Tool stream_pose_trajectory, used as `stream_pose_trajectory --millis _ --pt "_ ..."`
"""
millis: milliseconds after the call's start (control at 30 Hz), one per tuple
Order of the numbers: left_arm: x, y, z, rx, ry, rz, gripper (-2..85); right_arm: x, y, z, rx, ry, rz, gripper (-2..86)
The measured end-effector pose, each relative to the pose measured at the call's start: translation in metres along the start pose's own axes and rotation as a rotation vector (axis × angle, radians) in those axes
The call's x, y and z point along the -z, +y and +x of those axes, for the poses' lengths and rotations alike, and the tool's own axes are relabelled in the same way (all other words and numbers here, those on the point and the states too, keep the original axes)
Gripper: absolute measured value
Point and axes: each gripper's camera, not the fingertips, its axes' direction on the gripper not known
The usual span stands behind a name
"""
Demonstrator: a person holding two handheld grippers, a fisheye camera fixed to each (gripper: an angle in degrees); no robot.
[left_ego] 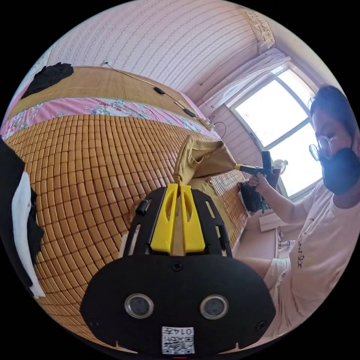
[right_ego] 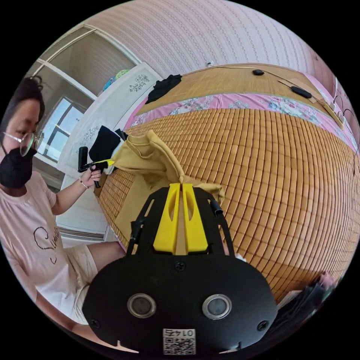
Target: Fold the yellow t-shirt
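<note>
Now my left gripper (left_ego: 179,186) and right gripper (right_ego: 181,184) each pinch the yellow t-shirt (left_ego: 202,157) — lifted taut between them, ready for folding.

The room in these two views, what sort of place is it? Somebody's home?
Most likely a bedroom in a home. A wide bed covered with a bamboo mat has a floral sheet along its edge, striped wallpaper lines the wall, and a curtained window lets in daylight.

The left hand-held gripper (left_ego: 179,184) sits mid-frame, jaws pressed together (fabric pinched between). The right hand-held gripper (right_ego: 181,183) matches it; an outstretched hand (left_ego: 259,180) grips its handle.
</note>
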Motion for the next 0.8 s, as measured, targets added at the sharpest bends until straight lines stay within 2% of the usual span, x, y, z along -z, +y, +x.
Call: stream_pose_trajectory --millis 233,333,533,667,800 --pt "-0.023 0.133 0.026 0.166 0.033 -0.217 -1.0 -0.081 0.09 0.029 -0.232 0.034 -0.248 0.1" --pt "-0.047 0.16 0.027 0.215 0.009 -0.312 -1.0 -0.086 0.095 0.023 -0.2 0.093 -0.226 0.1" --pt "-0.038 0.168 0.052 0.164 -0.074 -0.318 -0.9 -0.095 0.111 0.026 -0.183 0.112 -0.224 -0.2" --pt "-0.06 0.188 0.066 0.154 -0.165 -0.392 -0.8 -0.117 0.125 0.02 -0.117 0.179 -0.215 -0.2" --pt "-0.059 0.206 0.09 0.102 -0.211 -0.343 -0.6 -0.128 0.141 0.015 -0.021 0.207 -0.177 0.1"
